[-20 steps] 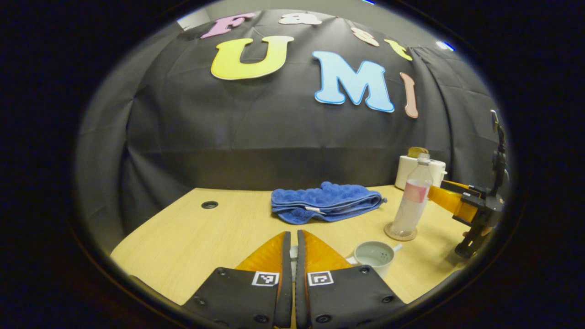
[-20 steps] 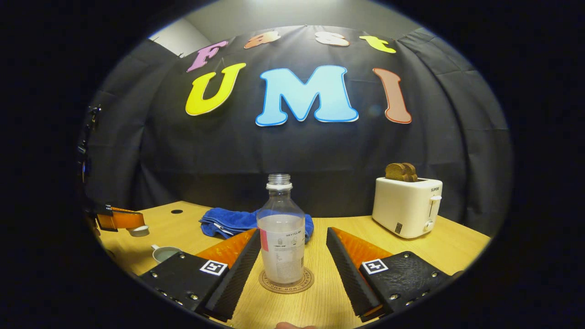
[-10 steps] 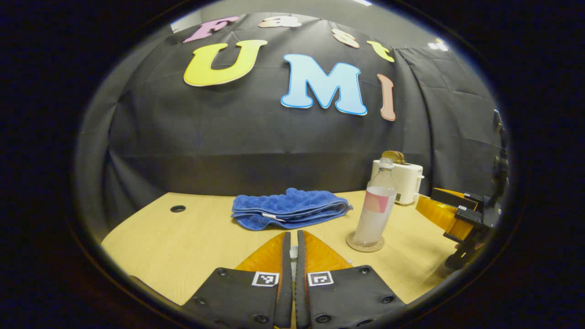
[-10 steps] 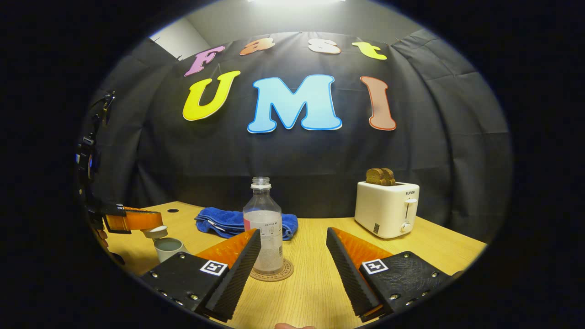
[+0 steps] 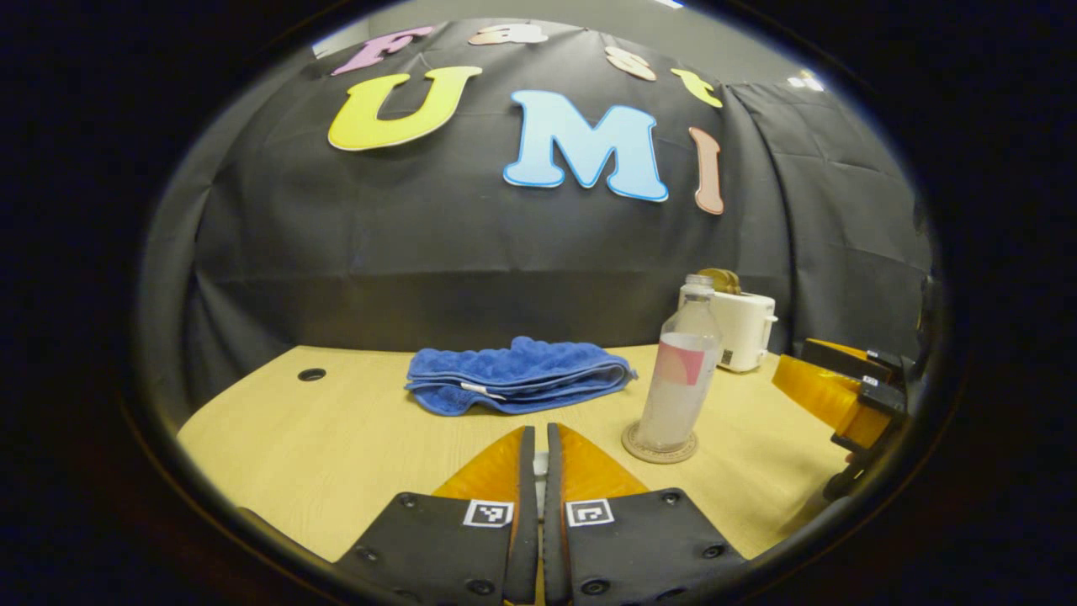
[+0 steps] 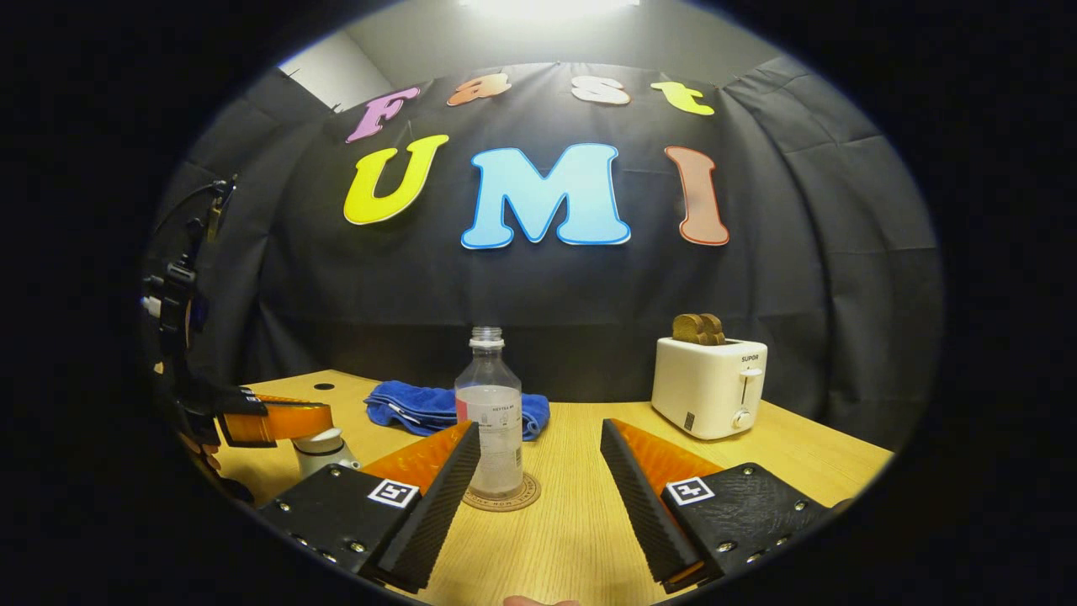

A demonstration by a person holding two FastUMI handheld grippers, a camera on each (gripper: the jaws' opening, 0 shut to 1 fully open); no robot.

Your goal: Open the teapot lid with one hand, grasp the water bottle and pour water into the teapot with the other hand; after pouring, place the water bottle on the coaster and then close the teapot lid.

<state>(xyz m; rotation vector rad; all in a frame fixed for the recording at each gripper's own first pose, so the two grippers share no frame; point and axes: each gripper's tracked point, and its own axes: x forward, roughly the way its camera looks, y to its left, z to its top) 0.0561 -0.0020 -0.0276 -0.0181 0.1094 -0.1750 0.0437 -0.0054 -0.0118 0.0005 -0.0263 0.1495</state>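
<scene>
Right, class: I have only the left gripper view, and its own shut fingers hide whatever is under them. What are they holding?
Observer: In the right gripper view, the left gripper pinches the top of the lid, directly over the teapot.
Operator: Is the lid seated?
Observer: It looks down at the rim, but I cannot tell if it is fully seated.
Operator: And the right gripper?
Observer: The right gripper is open; the water bottle stands on the coaster beyond its fingertips, ungripped.

Dim booth lit by overhead glare; sharp centre, fisheye bending toward edges.
</scene>
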